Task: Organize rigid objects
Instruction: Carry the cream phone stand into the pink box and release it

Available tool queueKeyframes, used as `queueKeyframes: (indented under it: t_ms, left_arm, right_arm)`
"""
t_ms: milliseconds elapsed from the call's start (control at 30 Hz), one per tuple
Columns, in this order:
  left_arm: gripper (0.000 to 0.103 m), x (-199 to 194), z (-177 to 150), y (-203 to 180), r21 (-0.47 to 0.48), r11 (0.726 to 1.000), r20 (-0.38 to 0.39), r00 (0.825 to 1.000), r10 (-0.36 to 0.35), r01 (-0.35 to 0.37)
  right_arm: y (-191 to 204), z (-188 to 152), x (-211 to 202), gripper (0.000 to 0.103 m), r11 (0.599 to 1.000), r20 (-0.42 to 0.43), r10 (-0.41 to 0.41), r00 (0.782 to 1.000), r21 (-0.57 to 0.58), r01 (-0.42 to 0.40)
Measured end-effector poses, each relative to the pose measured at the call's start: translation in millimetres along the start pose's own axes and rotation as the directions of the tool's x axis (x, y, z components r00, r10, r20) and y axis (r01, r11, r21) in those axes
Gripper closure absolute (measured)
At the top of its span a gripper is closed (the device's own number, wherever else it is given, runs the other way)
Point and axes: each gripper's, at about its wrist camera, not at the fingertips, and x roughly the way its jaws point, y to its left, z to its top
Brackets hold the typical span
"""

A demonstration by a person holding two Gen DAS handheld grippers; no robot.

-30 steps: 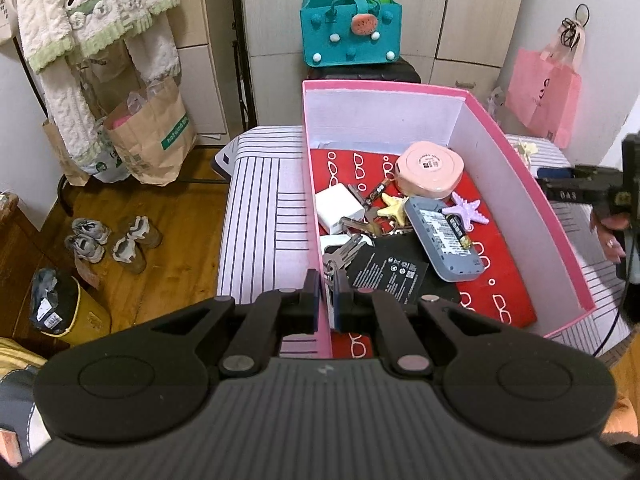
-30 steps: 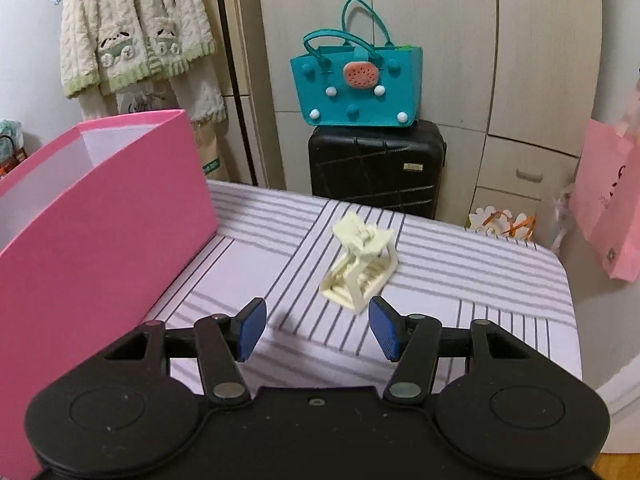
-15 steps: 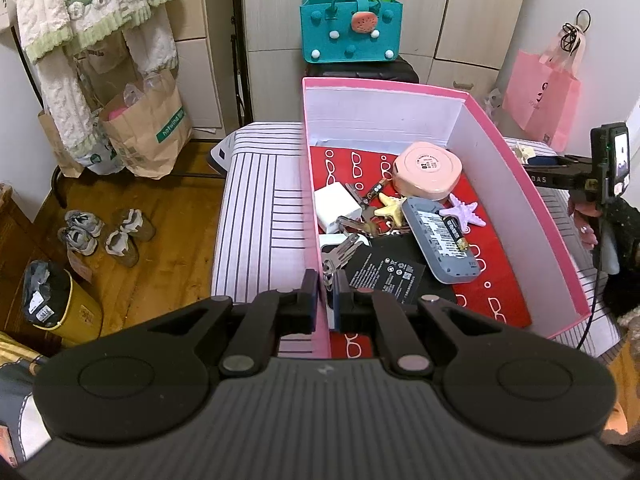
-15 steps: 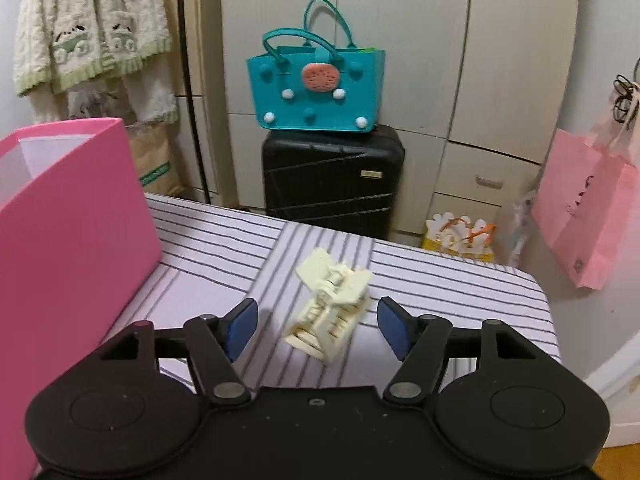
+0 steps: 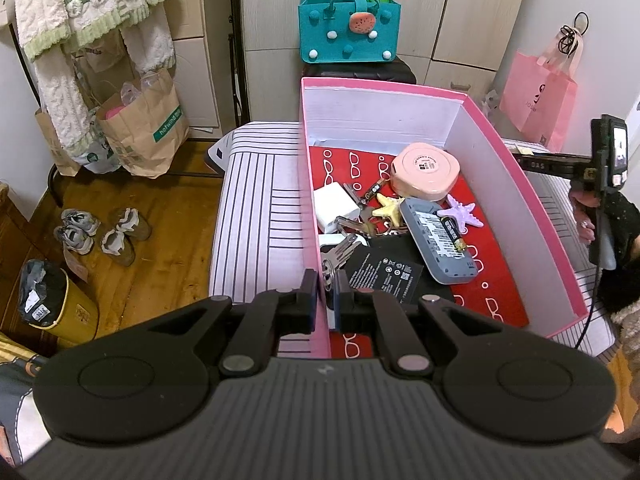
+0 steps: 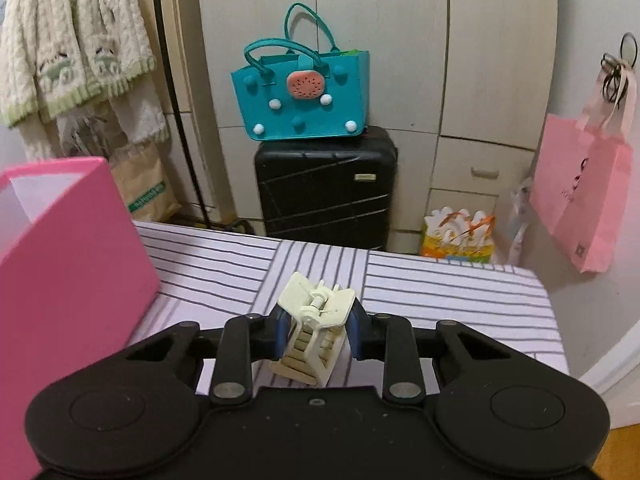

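Observation:
A pink box (image 5: 384, 120) stands on the striped cloth and holds several small things: a pink round case (image 5: 424, 170), a grey device (image 5: 438, 240), keys (image 5: 340, 252) and a white charger (image 5: 334, 206). My left gripper (image 5: 325, 300) is shut on the box's near left wall. In the right wrist view the same box (image 6: 72, 272) is at the left. A cream hair clip (image 6: 316, 312) lies on the cloth between the blue pads of my right gripper (image 6: 317, 330). Its jaws are closing and the pads touch the clip on both sides.
A teal felt bag (image 6: 304, 96) sits on a black suitcase (image 6: 326, 188) behind the striped surface (image 6: 440, 292). A pink paper bag (image 6: 584, 192) hangs at the right. Shoes (image 5: 104, 232) and paper bags lie on the wooden floor to the left. A hand (image 5: 588, 216) shows beside the box's right wall.
My right gripper moved forward until the hair clip sat between its fingers, and its jaws came in from wide apart onto the clip. The left gripper kept its grip on the box wall.

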Motion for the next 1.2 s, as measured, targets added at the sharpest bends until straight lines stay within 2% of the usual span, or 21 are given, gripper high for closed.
queueKeyframes:
  t_ms: [233, 467, 700, 867, 933, 1033, 1200]
  left_arm:
    - [0.096, 0, 0, 1, -0.003, 1.000, 0.007, 1.000, -0.006, 0.006]
    - [0.096, 1, -1, 0, 0.002, 1.000, 0.007, 1.000, -0.007, 0.007]
    - [0.096, 0, -3, 2, -0.001, 1.000, 0.015, 1.000, -0.017, 0.017]
    - [0.096, -1, -3, 5, -0.008, 1.000, 0.021, 0.999, -0.029, 0.029]
    - [0.096, -1, -3, 4, -0.006, 1.000, 0.021, 1.000, -0.023, 0.023]
    - [0.096, -1, -3, 3, -0.008, 1.000, 0.019, 1.000, -0.020, 0.020]
    - [0.096, -1, -6, 8, -0.024, 0.999, 0.029, 0.999, -0.041, 0.041]
  right_arm:
    - [0, -5, -32, 0.071, 0.992, -0.021, 0.117, 0.993, 0.046, -0.116]
    - [11, -5, -76, 0.071, 0.971, -0.011, 0.228, 0.974, 0.074, -0.226]
    - [41, 1, -121, 0.071, 0.958, 0.024, 0.285, 0.958, -0.041, -0.284]
    - [63, 9, -147, 0.071, 0.949, 0.077, 0.296, 0.952, -0.136, -0.284]
    - [71, 14, -152, 0.071, 0.937, 0.086, 0.330, 0.940, -0.153, -0.315]
    - [86, 23, -152, 0.071, 0.906, 0.076, 0.406, 0.911, -0.166, -0.390]
    - [128, 43, -130, 0.071, 0.842, -0.038, 0.515, 0.857, -0.168, -0.513]
